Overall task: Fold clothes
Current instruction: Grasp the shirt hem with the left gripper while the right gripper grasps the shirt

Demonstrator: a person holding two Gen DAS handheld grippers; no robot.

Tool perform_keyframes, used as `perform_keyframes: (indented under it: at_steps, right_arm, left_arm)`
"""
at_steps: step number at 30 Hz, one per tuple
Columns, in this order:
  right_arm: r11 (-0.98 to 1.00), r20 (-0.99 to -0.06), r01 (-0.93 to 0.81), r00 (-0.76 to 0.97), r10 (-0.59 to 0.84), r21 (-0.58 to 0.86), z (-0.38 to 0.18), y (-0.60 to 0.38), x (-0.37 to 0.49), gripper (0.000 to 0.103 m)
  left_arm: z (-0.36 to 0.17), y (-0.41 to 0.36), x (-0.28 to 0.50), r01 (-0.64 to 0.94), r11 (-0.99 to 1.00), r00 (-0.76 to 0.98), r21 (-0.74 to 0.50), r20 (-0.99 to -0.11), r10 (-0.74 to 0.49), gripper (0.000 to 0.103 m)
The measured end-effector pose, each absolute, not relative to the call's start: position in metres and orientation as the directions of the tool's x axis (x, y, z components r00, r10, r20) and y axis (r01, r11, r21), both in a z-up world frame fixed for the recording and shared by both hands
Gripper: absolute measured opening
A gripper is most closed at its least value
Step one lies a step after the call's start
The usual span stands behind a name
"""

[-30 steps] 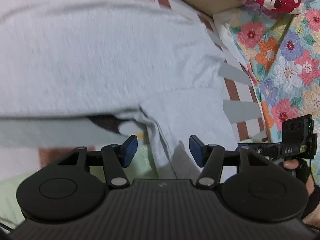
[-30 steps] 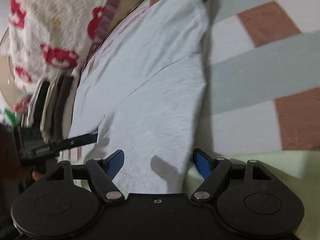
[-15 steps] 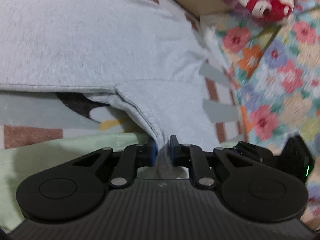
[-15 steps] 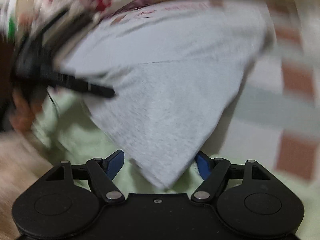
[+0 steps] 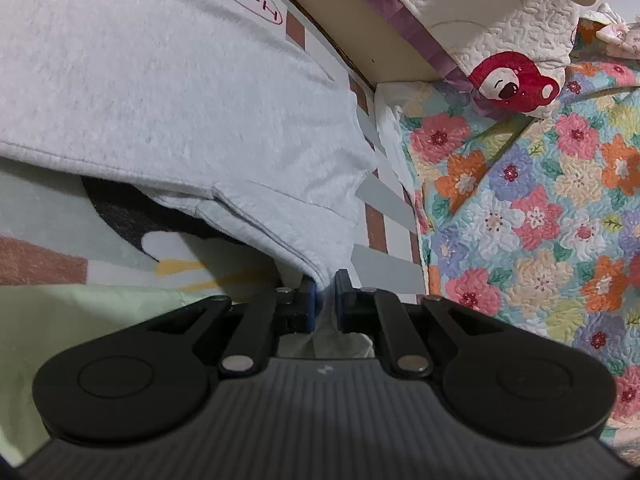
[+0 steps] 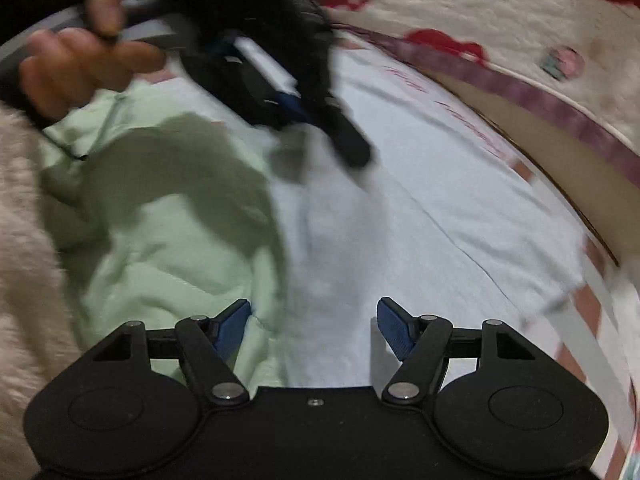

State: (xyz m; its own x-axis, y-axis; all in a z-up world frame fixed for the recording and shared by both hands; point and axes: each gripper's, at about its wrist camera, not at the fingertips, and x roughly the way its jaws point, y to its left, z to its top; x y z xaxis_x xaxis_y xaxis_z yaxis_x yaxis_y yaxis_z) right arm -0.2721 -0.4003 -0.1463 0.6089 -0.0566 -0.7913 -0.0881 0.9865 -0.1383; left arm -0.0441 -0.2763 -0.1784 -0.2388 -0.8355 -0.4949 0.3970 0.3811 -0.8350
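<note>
Pinching the tip of the sleeve, the left tool sits at 6 o'clock in the left wrist view, its blue pads clamped on the pale grey cloth. A second ago those pads stood wide apart over the same sleeve; half a second ago they had just shut on it. The sleeve now rises taut from the shirt, which lies spread on the striped blanket from 9 to 12 o'clock, its red lettering at 12. A flowered quilt fills 3 o'clock, with a red bear print at 1 o'clock.

In the right wrist view, blurred by motion, the right tool is released, its pads spread with nothing between them, low over the shirt. The view has swung since a second ago, so that the left tool and the hand holding it now show at 11 o'clock, gripping cloth. A pale green garment lies crumpled at 9 o'clock.

Judging by this, the sleeve is caught and lifted, ready to be carried inward over the body as a fold, while the free right tool could pin or take another edge.
</note>
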Motion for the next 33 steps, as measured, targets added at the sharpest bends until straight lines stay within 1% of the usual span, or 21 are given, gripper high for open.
perform_keyframes:
  at_steps: [2,3,4,7,12,14,15,16,20,21,22,23,25,27,30,31,32,33]
  right_arm:
    - [0.993,-0.780,-0.002,0.619,-0.088,-0.114,-0.145,-0.413,-0.279,0.063]
    - [0.996,-0.773,0.026,0.629,-0.084,-0.087,-0.144,-0.419,-0.283,0.055]
    - [0.997,-0.767,0.051,0.637,-0.077,-0.058,-0.144,-0.424,-0.286,0.050]
    - [0.996,-0.759,0.090,0.650,-0.037,0.028,-0.146,-0.429,-0.284,0.043]
    - [0.995,-0.730,0.083,0.683,-0.020,0.051,-0.143,-0.427,-0.258,0.044]
    - [0.995,-0.718,0.081,0.696,-0.013,0.060,-0.142,-0.427,-0.248,0.049]
    - [0.995,-0.712,0.079,0.703,-0.010,0.064,-0.142,-0.426,-0.243,0.057]
    - [0.995,-0.710,0.084,0.704,-0.019,0.057,-0.142,-0.426,-0.239,0.057]
    - [0.978,-0.740,0.171,0.642,-0.202,-0.118,-0.149,-0.426,-0.239,0.054]
    - [0.968,-0.737,0.183,0.629,-0.247,-0.169,-0.151,-0.425,-0.243,0.049]
    - [0.959,-0.730,0.194,0.622,-0.283,-0.207,-0.153,-0.426,-0.247,0.036]
    - [0.949,-0.723,0.206,0.615,-0.315,-0.238,-0.154,-0.429,-0.251,0.029]
    - [0.935,-0.709,0.234,0.610,-0.354,-0.265,-0.151,-0.437,-0.255,0.021]
    - [0.922,-0.673,0.235,0.631,-0.386,-0.308,-0.143,-0.447,-0.251,0.012]
    - [0.912,-0.626,0.213,0.671,-0.397,-0.350,-0.130,-0.463,-0.227,0.012]
    - [0.919,-0.631,0.196,0.677,-0.378,-0.341,-0.127,-0.471,-0.215,0.015]
    - [0.934,-0.656,0.194,0.669,-0.350,-0.300,-0.128,-0.481,-0.208,0.021]
    - [0.947,-0.679,0.193,0.661,-0.320,-0.259,-0.129,-0.492,-0.202,0.030]
  left_arm:
    - [-0.178,-0.277,-0.044,0.401,0.380,-0.235,-0.834,-0.494,-0.837,0.007]
    - [-0.178,-0.277,-0.044,0.402,0.379,-0.234,-0.833,-0.494,-0.837,0.007]
    - [-0.178,-0.278,-0.043,0.404,0.379,-0.235,-0.832,-0.495,-0.837,0.007]
    - [-0.179,-0.278,-0.042,0.395,0.377,-0.232,-0.838,-0.488,-0.841,0.007]
    - [-0.177,-0.274,-0.033,0.336,0.346,-0.211,-0.876,-0.428,-0.879,0.006]
    - [-0.176,-0.275,-0.030,0.322,0.330,-0.206,-0.887,-0.406,-0.891,0.006]
    - [-0.176,-0.275,-0.028,0.308,0.322,-0.202,-0.895,-0.392,-0.897,0.006]
    - [-0.176,-0.275,-0.027,0.294,0.314,-0.198,-0.903,-0.379,-0.904,0.006]
    - [-0.178,-0.275,-0.026,0.287,0.313,-0.199,-0.905,-0.376,-0.905,0.006]
    - [-0.178,-0.275,-0.026,0.285,0.314,-0.200,-0.906,-0.376,-0.905,0.006]
    - [-0.179,-0.276,-0.026,0.284,0.315,-0.202,-0.906,-0.377,-0.904,0.005]
    - [-0.180,-0.277,-0.028,0.292,0.319,-0.208,-0.901,-0.386,-0.899,0.005]
    - [-0.181,-0.279,-0.031,0.307,0.326,-0.215,-0.894,-0.399,-0.891,0.005]
    - [-0.180,-0.279,-0.029,0.302,0.326,-0.212,-0.896,-0.397,-0.893,0.005]
    - [-0.178,-0.282,-0.015,0.280,0.336,-0.182,-0.899,-0.393,-0.901,0.004]
    - [-0.180,-0.285,-0.010,0.272,0.352,-0.169,-0.896,-0.405,-0.899,0.004]
    - [-0.183,-0.290,-0.003,0.265,0.384,-0.163,-0.885,-0.433,-0.886,0.004]
    - [-0.187,-0.296,0.003,0.269,0.422,-0.161,-0.866,-0.472,-0.867,0.004]
